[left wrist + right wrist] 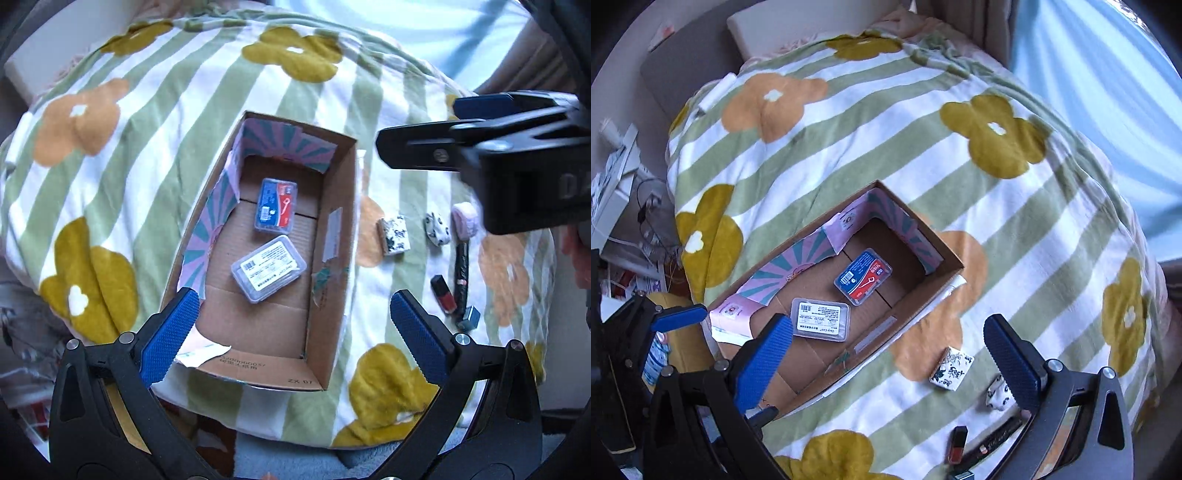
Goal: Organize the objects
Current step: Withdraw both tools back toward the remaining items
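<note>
An open cardboard box (334, 229) (908, 321) lies on the flowered blanket. Inside it are a blue-and-red plastic case (276, 205) (863, 277) and a clear case with a white label (269, 267) (820, 319). My left gripper (295, 336) is open and empty over the box's near end. My right gripper (894, 358) is open and empty above the box's right wall; it also shows in the left wrist view (461, 129). Right of the box lie a white patterned block (394, 235) (952, 367), a spotted white pouch (437, 228) (997, 394), a red bottle (443, 294) (957, 444) and a black tube (460, 273) (995, 437).
A pink fluffy item (464, 220) and a small teal box (470, 318) lie by the black tube. The blanket (147, 155) (886, 140) covers a bed. A pillow (812, 26) lies at its head. Cluttered shelves and cables (624, 206) stand left of the bed.
</note>
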The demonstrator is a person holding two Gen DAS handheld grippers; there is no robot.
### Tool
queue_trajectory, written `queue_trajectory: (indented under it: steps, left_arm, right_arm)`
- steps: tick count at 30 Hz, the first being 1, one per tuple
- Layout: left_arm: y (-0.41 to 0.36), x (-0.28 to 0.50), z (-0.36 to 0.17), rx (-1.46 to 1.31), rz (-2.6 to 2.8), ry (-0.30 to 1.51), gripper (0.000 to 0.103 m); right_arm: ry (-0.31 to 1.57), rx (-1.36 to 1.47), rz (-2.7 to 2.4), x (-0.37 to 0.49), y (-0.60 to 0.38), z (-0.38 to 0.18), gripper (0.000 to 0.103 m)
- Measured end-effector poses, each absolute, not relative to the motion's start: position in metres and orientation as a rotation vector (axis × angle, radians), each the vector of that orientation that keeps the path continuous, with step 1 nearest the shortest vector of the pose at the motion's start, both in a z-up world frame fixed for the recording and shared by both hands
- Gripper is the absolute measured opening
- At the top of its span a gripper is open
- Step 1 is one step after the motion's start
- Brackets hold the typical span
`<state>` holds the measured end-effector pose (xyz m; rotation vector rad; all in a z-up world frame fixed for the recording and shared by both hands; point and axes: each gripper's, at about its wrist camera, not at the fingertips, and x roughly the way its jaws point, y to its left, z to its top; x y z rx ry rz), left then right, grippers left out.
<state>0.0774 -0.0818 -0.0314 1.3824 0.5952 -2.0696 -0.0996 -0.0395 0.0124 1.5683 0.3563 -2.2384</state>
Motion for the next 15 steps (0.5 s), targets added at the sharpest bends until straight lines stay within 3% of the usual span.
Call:
queue_trajectory:
  steps: [15]
  left_arm:
    - [-0.028,0.027,0.013,1.381,-2.361,0.285,0.103]
  right_arm:
    - [-0.021,1.619,-2.801,0.024,0.107,0.064,0.103]
